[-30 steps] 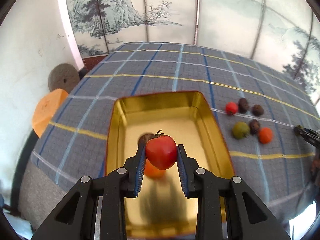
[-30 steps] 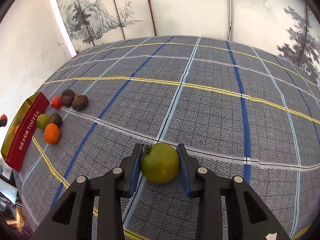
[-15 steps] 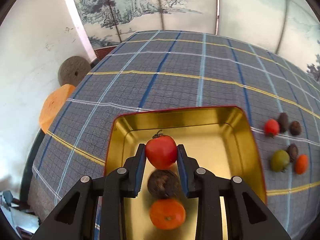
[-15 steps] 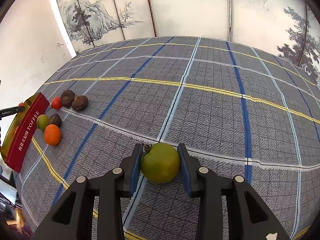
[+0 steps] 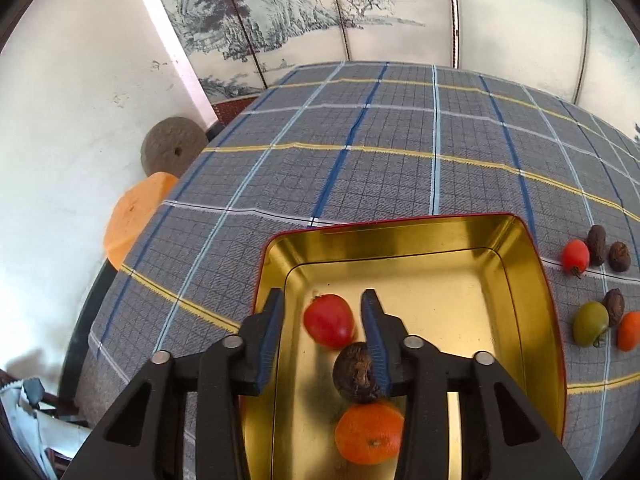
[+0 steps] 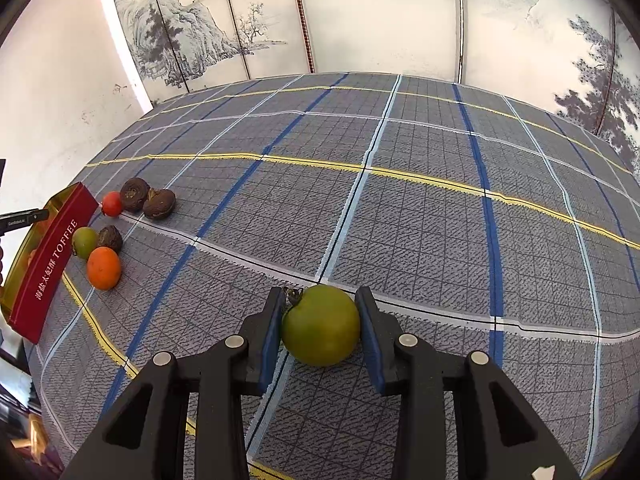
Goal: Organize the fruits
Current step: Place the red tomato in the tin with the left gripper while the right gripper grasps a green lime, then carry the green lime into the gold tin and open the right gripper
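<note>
My left gripper is open over the gold tin tray. A red tomato lies loose between its fingers, blurred, in the tray. A brown wrinkled fruit and an orange lie in the tray below it. My right gripper is shut on a green tomato just above the plaid cloth. The tray shows as a red TOFFEE tin at the far left of the right wrist view.
Loose fruit lies on the cloth right of the tray: a small red tomato, three brown wrinkled fruits, a green tomato and an orange. An orange disc and a grey stone wheel stand off the table's left edge.
My left gripper has opened and let go of the red tomato, which has dropped into the tray. The right gripper still holds the green tomato in nearly the same place.
</note>
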A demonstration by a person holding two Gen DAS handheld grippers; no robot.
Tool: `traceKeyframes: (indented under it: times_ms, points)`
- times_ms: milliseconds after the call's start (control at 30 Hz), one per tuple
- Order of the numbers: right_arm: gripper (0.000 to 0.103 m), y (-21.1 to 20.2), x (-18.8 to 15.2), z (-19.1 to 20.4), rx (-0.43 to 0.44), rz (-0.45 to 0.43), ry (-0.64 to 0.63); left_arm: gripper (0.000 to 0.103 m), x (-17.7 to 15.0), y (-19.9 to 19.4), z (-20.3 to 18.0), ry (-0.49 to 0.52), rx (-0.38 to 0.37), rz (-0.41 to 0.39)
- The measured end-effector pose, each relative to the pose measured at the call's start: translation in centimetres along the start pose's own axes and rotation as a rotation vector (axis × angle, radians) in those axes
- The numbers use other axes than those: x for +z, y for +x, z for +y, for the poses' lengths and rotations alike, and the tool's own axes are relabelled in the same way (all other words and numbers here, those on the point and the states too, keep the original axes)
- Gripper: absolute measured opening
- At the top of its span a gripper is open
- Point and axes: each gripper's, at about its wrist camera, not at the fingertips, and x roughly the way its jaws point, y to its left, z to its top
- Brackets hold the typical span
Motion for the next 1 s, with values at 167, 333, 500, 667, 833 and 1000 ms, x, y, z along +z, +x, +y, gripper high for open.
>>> traceKeyframes:
  times_ms: [167,333,500,667,833,1000]
  points:
    - [0.035,0.0,0.0,0.0,-0.001,0.0,-0.001,0.059,-0.6,-2.0,0.0,0.004,0.019,-0.047]
    - [0.035,0.0,0.0,0.1,-0.006,0.001,-0.004,0.06,-1.7,-5.0,-0.1,-0.016,-0.014,-0.082]
    - [0.034,0.0,0.0,0.0,0.005,-0.001,0.008,0.067,-3.5,-7.8,-0.2,-0.034,-0.034,-0.107]
    - [0.034,-0.7,-0.7,0.6,-0.013,-0.01,0.003,0.068,-5.7,-10.2,-0.4,-0.051,-0.071,-0.127]
    - [0.034,-2.0,-1.8,1.9,0.01,-0.016,-0.01,0.069,-7.5,-11.4,-0.6,-0.053,-0.09,-0.138]
    - [0.034,-3.3,-2.1,4.5,0.039,-0.033,-0.055,0.07,-9.6,-11.9,-0.7,-0.057,-0.116,-0.129]
